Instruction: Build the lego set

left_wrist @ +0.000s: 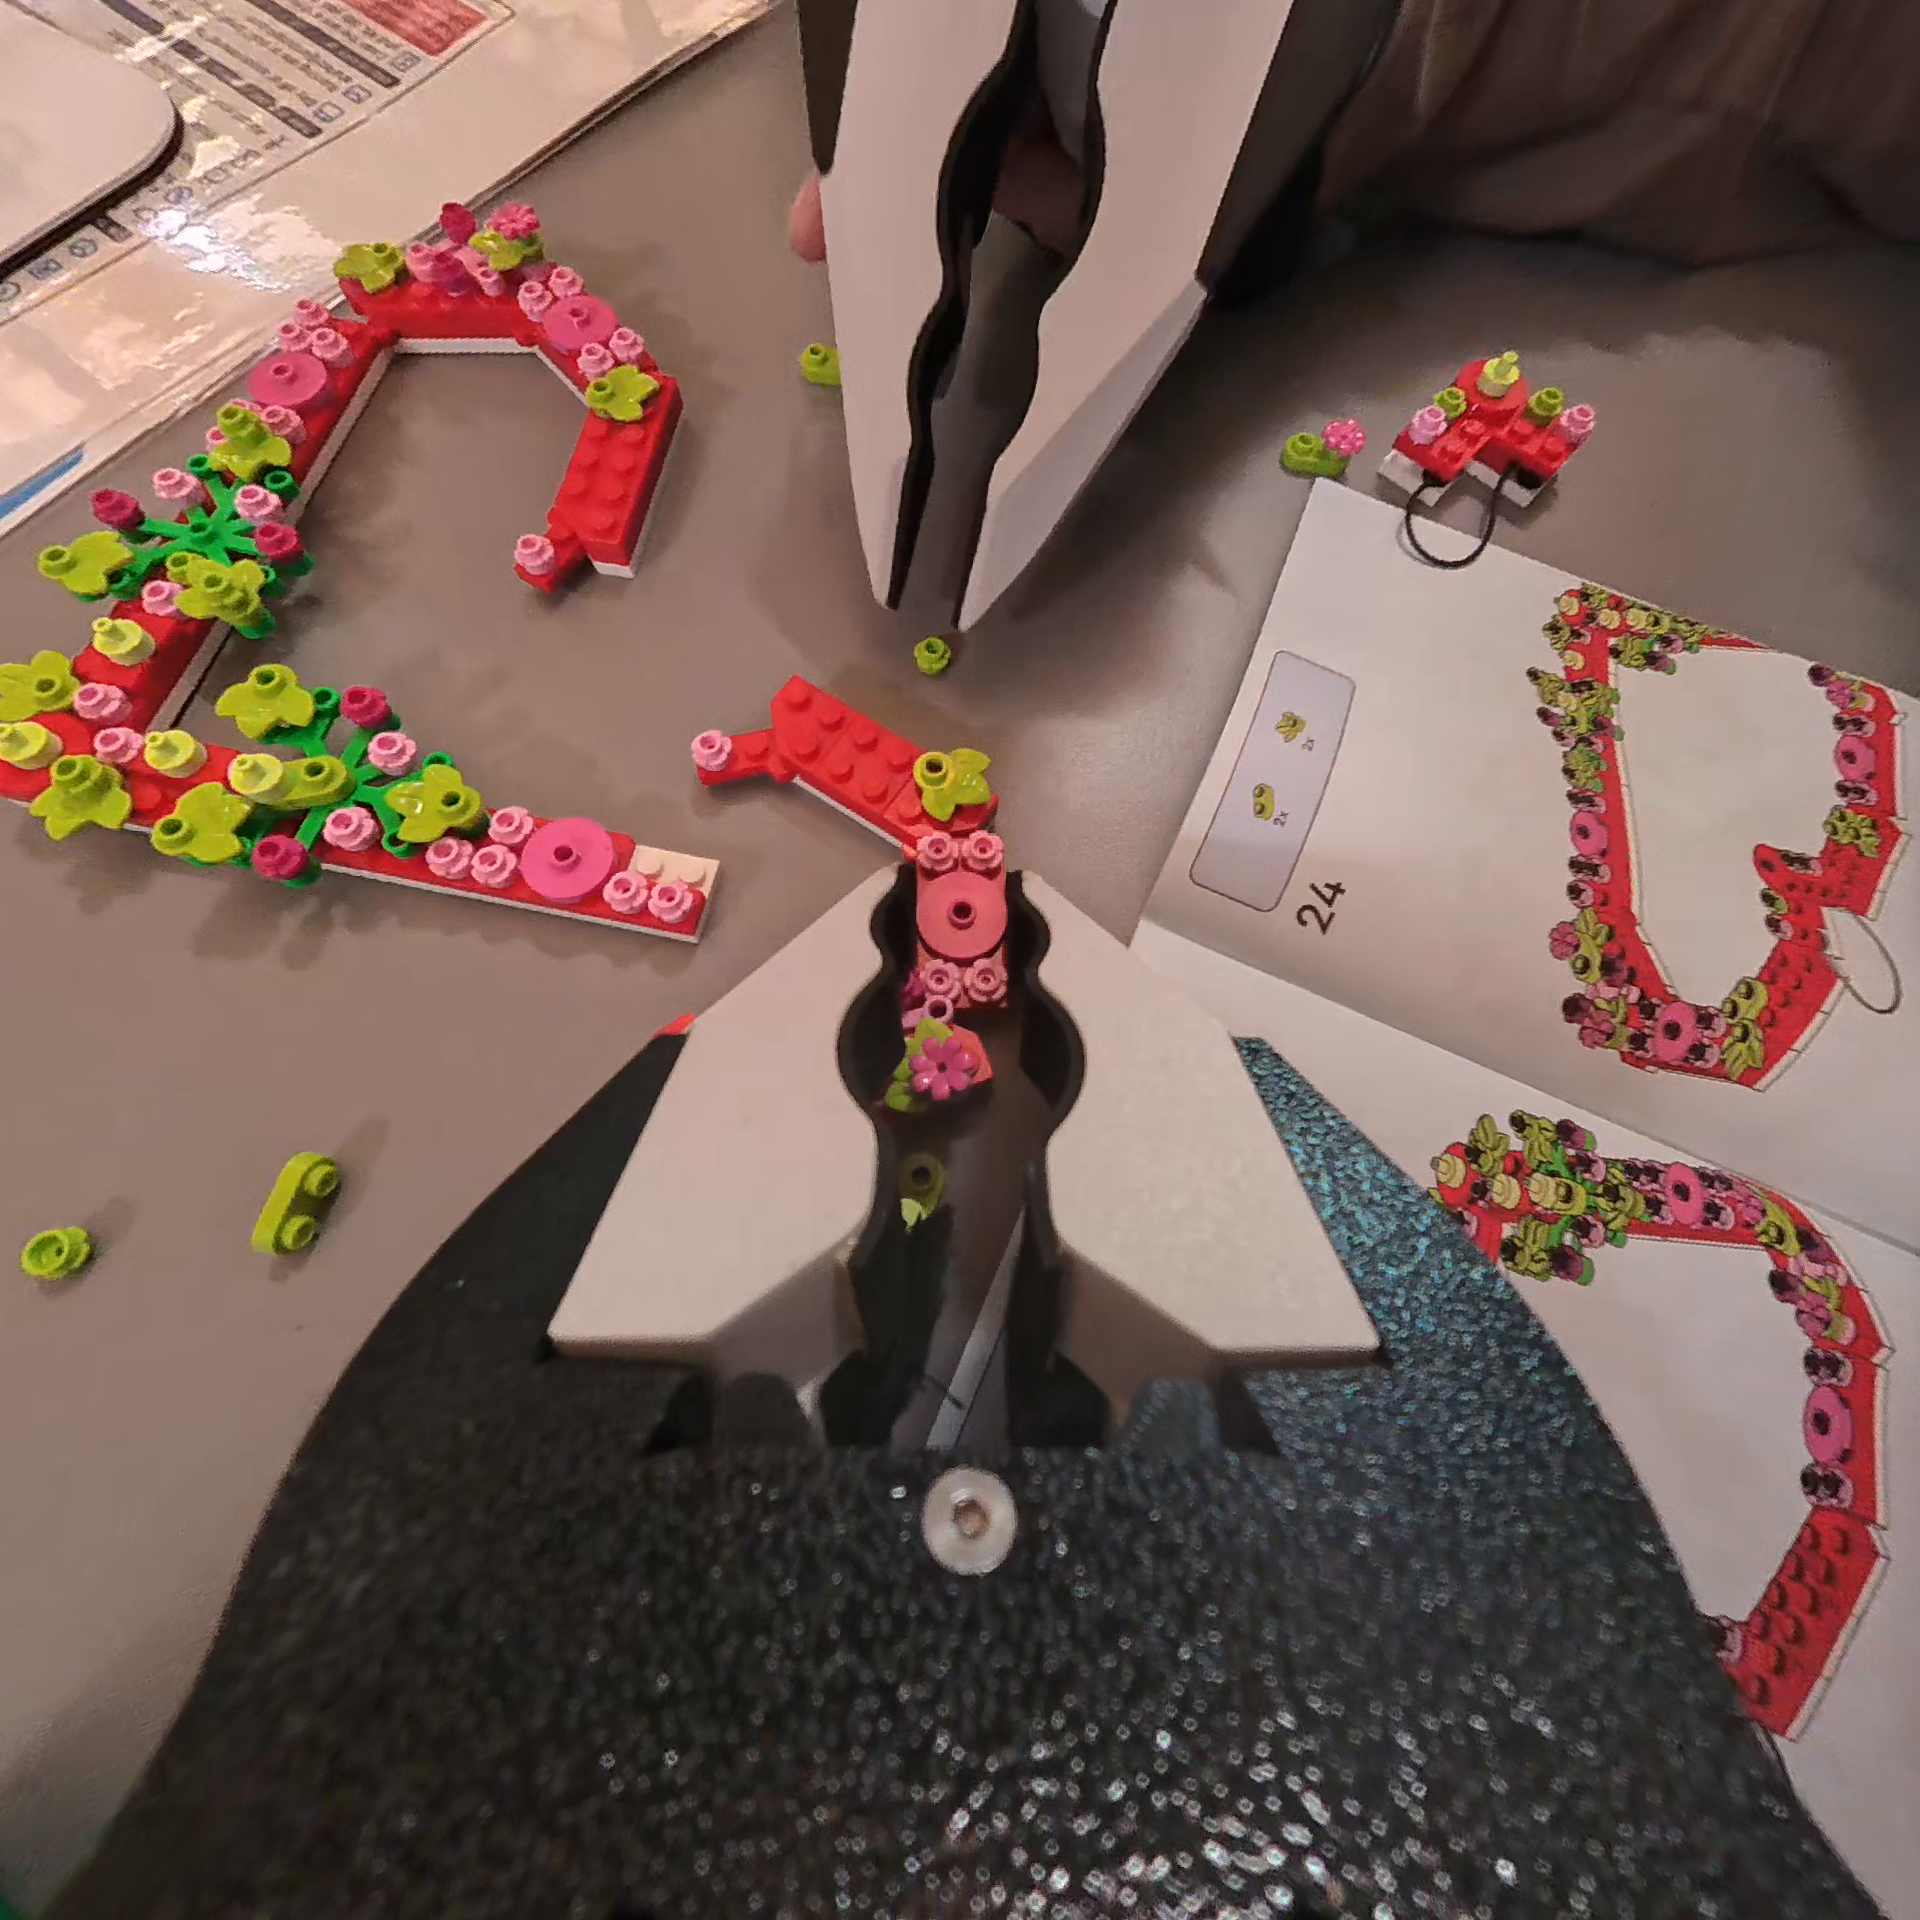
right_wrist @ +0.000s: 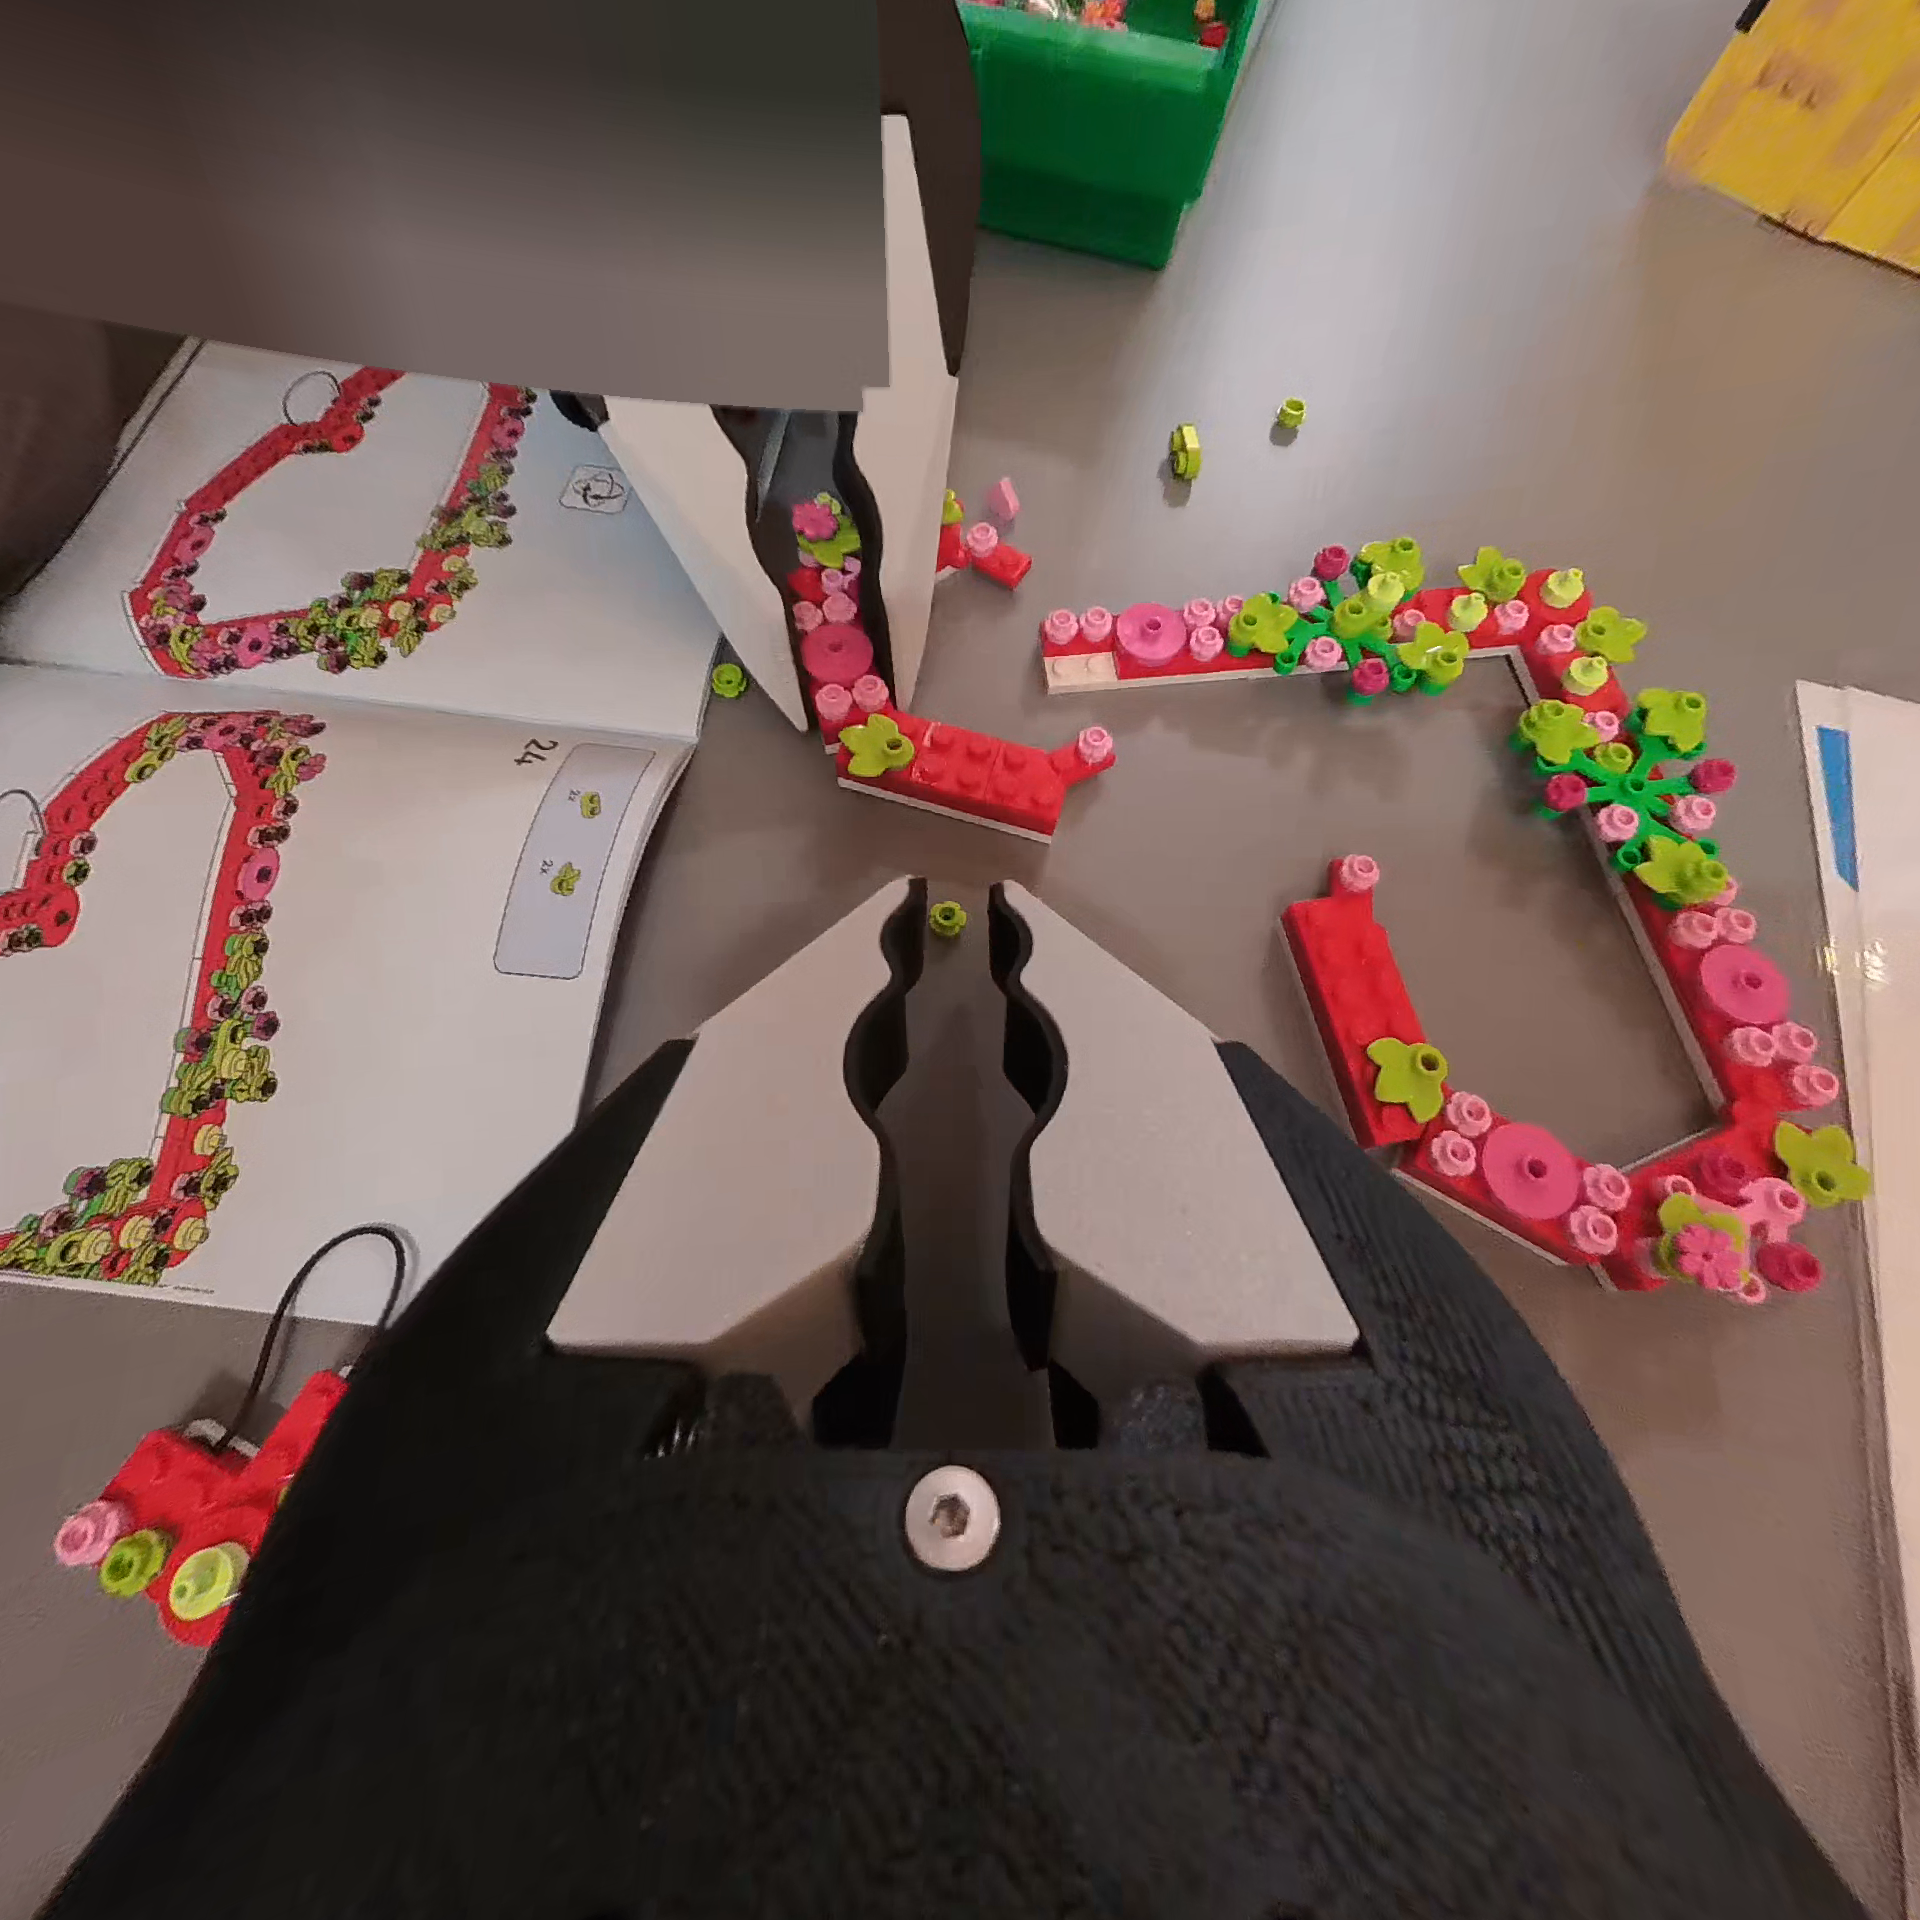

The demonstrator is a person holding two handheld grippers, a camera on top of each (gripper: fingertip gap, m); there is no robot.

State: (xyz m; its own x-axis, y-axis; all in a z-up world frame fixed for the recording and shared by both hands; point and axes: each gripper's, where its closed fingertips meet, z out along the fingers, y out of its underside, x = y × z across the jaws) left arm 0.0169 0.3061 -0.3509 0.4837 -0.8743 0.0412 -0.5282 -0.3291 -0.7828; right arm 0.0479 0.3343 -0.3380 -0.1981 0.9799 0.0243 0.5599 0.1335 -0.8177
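Left gripper [left_wrist: 961, 883] pinches short red flowered Lego segment [left_wrist: 894, 774] at its pink-disc end; rest juts toward 12 o'clock. Right gripper [right_wrist: 956, 883] slightly parted, holding nothing; tiny lime stud [right_wrist: 947, 916] lies on grey table [right_wrist: 1403, 364] between its tips. Large flowered arc [right_wrist: 1558, 831] at 3 o'clock, instruction booklet [right_wrist: 436, 831] at 9 o'clock.

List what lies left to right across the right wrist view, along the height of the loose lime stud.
Instruction booklet → lime stud between the right gripper fingers → big flowered red frame → white papers.
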